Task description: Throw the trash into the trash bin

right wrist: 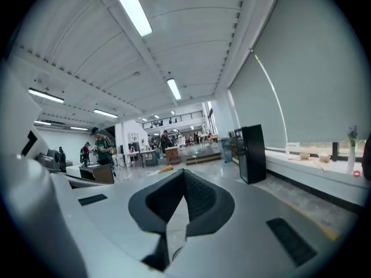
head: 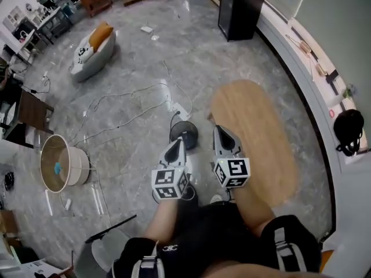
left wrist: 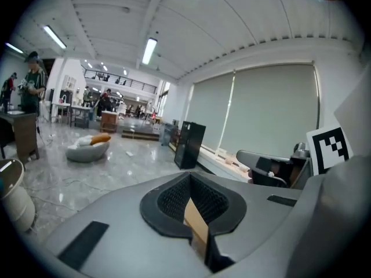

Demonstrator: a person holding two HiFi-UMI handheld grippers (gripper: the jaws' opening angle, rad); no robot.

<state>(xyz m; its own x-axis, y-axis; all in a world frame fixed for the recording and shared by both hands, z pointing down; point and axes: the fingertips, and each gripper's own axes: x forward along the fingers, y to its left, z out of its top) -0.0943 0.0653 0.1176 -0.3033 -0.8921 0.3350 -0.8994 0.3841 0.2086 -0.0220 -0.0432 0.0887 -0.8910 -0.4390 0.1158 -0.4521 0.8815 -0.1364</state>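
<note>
"Tan inside and white outside, the round open-topped trash bin [head: 79,168] stood on the grey stone floor [head: 133,74], well off to the left of the left tongs [head: 179,142], mouth up. A small blue scrap [head: 57,168] lay on its bottom."

"So that piece counted as thrown?"

"I judged so. A mouth facing up suited dropping from above, and neither pair was carrying anything toward it."

"How were the left tongs?"

"Pressed together, pointing ahead and a little down, held close in front of the person in dark clothes [head: 197,236]. A tan strip [left wrist: 196,222] showed in the slit between the pads. I took it for something beyond them, probably the table top, and not a pinched scrap, though I could not be certain."

"And the right tongs [head: 218,129]?"

"Just beside the left ones and parallel, also pressed together on nothing. Only pale floor showed through their slit. Held close, near level and closed like that, both looked parked between pickups, not reaching."

"Anything left to collect?"

"Small white bits [head: 149,32] lay on the floor far ahead of both pairs, too small to say whether they were trash. The oval light-wood table [head: 255,132] sat near the right tongs, ahead and to their right."
</note>
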